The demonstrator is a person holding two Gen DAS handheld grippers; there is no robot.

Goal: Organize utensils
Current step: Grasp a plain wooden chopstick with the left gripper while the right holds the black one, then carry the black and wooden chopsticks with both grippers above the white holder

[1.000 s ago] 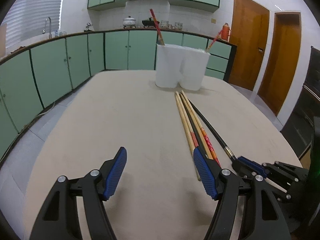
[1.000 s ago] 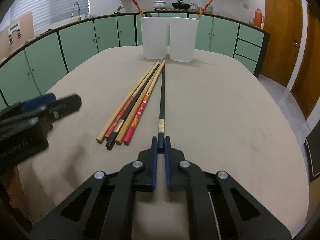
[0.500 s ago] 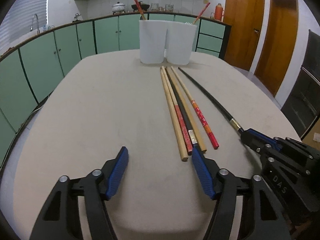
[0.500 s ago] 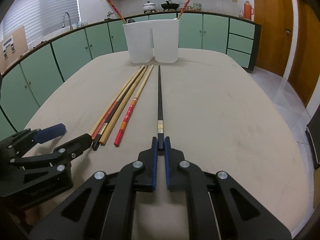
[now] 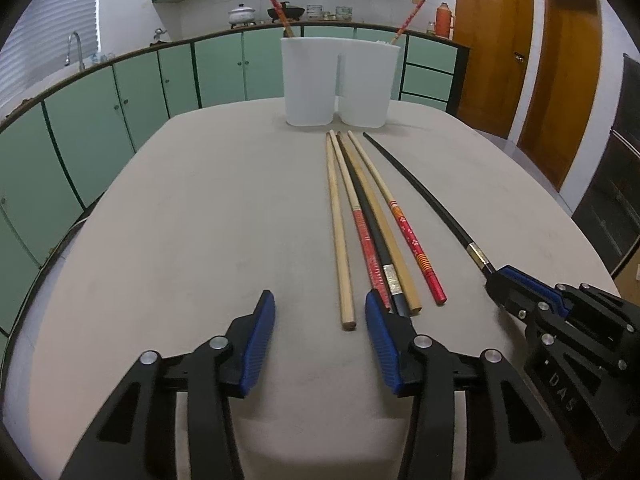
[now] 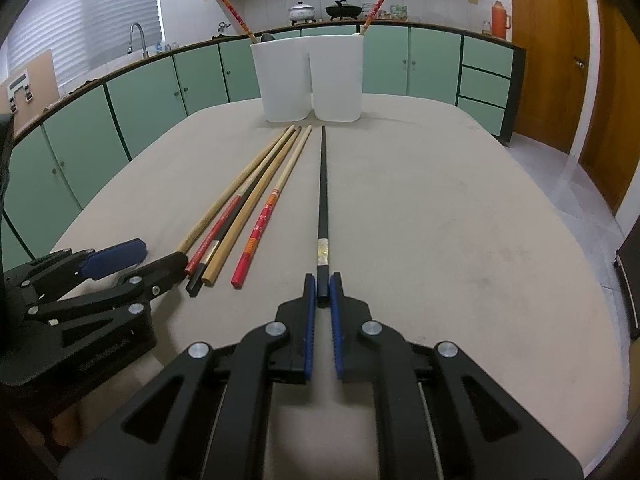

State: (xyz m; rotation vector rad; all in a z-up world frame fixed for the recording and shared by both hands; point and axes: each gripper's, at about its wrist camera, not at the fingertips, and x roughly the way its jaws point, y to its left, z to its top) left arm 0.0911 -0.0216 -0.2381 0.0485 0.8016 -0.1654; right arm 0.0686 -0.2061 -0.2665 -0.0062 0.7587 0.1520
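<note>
My right gripper [image 6: 322, 282] is shut on the near end of a long black chopstick [image 6: 322, 188], which lies on the table pointing at the white two-part utensil holder [image 6: 308, 76]. The same chopstick [image 5: 424, 204] shows in the left wrist view, with the right gripper [image 5: 504, 280] at its end. My left gripper [image 5: 320, 312] is open and empty, low over the table, at the near ends of several chopsticks [image 5: 368, 224] lying side by side; the plain wooden one [image 5: 338, 236] ends between its fingers. The holder [image 5: 338, 80] has a red chopstick leaning in each part.
The beige table [image 5: 180, 240] has rounded edges. Green kitchen cabinets [image 5: 120, 100] curve along the left and back. Wooden doors [image 5: 494, 40] stand at the right. A dark cabinet [image 5: 616, 184] stands beyond the table's right edge.
My left gripper has drawn back and turned right, so the chopstick ends now sit just ahead of its fingers. The right gripper stays shut on the black chopstick.
</note>
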